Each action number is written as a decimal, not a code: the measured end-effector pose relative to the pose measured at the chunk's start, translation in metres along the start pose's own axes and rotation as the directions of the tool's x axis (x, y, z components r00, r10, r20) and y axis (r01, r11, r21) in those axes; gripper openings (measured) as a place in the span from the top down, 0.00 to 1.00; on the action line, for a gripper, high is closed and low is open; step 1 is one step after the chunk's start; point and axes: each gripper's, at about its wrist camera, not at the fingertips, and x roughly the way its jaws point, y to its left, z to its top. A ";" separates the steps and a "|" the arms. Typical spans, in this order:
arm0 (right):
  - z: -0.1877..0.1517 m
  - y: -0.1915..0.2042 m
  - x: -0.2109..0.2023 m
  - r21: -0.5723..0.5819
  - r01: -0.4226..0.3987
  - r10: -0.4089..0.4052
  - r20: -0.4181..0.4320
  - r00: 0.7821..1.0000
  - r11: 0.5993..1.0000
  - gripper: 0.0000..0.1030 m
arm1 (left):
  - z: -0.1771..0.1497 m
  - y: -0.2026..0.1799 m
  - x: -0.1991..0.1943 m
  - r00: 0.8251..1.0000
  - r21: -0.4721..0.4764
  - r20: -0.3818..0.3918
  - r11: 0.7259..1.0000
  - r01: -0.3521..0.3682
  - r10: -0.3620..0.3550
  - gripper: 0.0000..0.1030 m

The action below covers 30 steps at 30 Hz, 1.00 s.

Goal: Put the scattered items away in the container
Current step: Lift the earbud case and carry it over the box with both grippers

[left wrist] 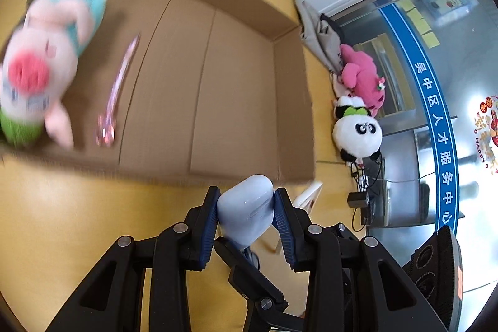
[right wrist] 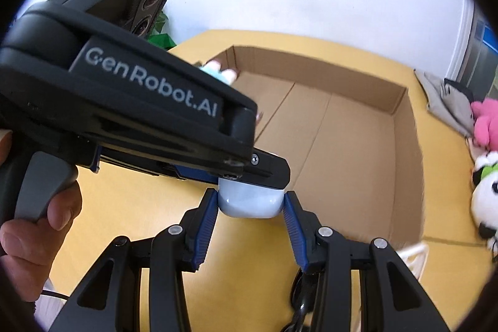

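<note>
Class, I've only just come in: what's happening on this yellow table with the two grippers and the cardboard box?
A person is tidying items into the open cardboard box. Both handheld tools meet at one pale blue earbud case: the left gripper clamps its sides, and the right gripper also has its fingers against it, just outside the near wall of the box. A plush pig and a pink wand already lie inside. A panda plush sits beyond the box.

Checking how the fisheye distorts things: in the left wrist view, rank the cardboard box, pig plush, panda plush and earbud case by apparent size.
1. cardboard box
2. pig plush
3. earbud case and panda plush: look alike. The case sits close to the camera in the left gripper, so it is likely truly smaller.
</note>
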 end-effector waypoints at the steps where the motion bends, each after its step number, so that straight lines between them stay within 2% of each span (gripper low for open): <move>1: 0.007 -0.002 0.000 -0.002 0.003 -0.003 0.001 1.000 1.000 0.60 | 0.006 -0.003 -0.003 1.000 0.008 0.004 1.000 -0.001 0.001 0.64; 10: 0.070 -0.016 0.020 -0.011 0.014 -0.014 0.000 1.000 1.000 0.60 | 0.059 -0.017 -0.022 0.999 0.078 0.034 0.996 -0.036 0.033 0.64; 17: 0.110 -0.031 0.053 0.005 -0.005 0.005 -0.038 0.999 1.000 0.60 | 0.102 -0.012 -0.019 0.998 0.094 0.020 0.994 -0.062 0.060 0.64; 23: 0.122 -0.050 0.096 0.041 -0.022 0.026 -0.103 0.994 0.999 0.60 | 0.129 0.005 0.010 0.996 0.088 -0.031 0.993 -0.076 0.079 0.64; 30: 0.115 -0.069 0.152 0.076 -0.038 0.053 -0.198 0.979 0.996 0.60 | 0.144 0.037 0.054 0.991 0.037 -0.107 0.996 -0.082 0.085 0.64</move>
